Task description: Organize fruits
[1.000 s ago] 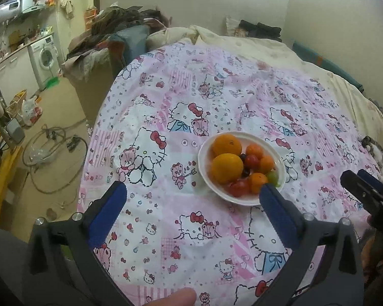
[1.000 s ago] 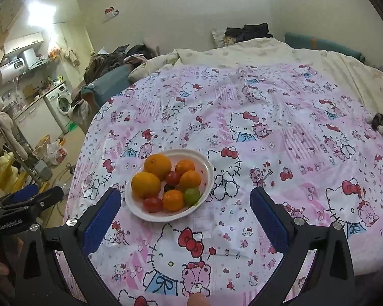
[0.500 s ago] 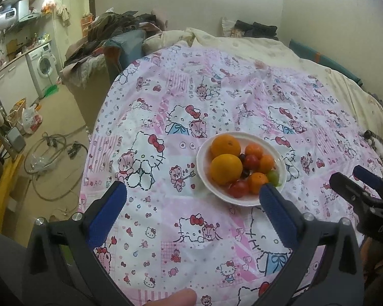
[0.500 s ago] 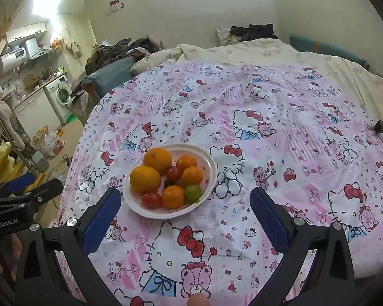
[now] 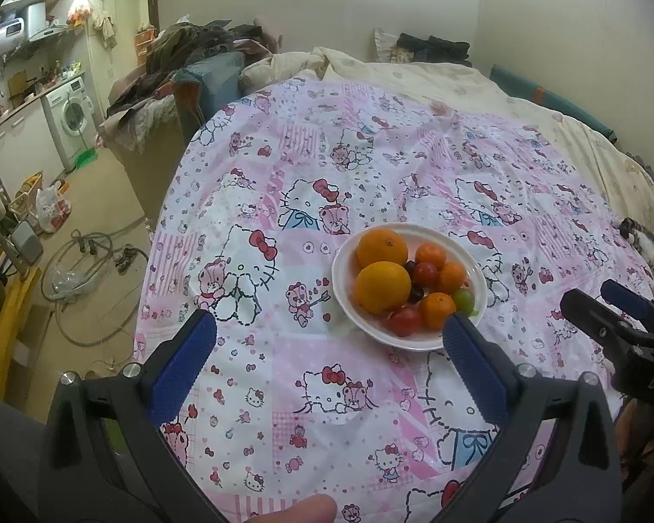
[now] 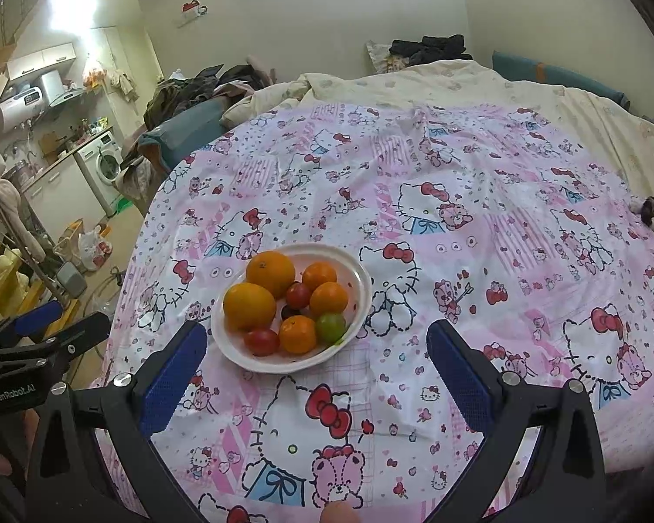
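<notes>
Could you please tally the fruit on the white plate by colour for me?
Large oranges: 2
Small orange citrus: 3
Red tomatoes: 2
Green fruit: 1
Dark grapes: 2, partly hidden
Total on the plate: 10

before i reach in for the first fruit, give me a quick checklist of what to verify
1. Left gripper open and holding nothing: ok.
2. Right gripper open and holding nothing: ok.
3. All fruit sits inside the white plate: ok.
4. Green fruit at the plate's near edge, top uncovered: ok.
5. Second container to sort fruit into: not ok, none in view.
6. Plate steady on the soft bedsheet: cannot tell.
</notes>
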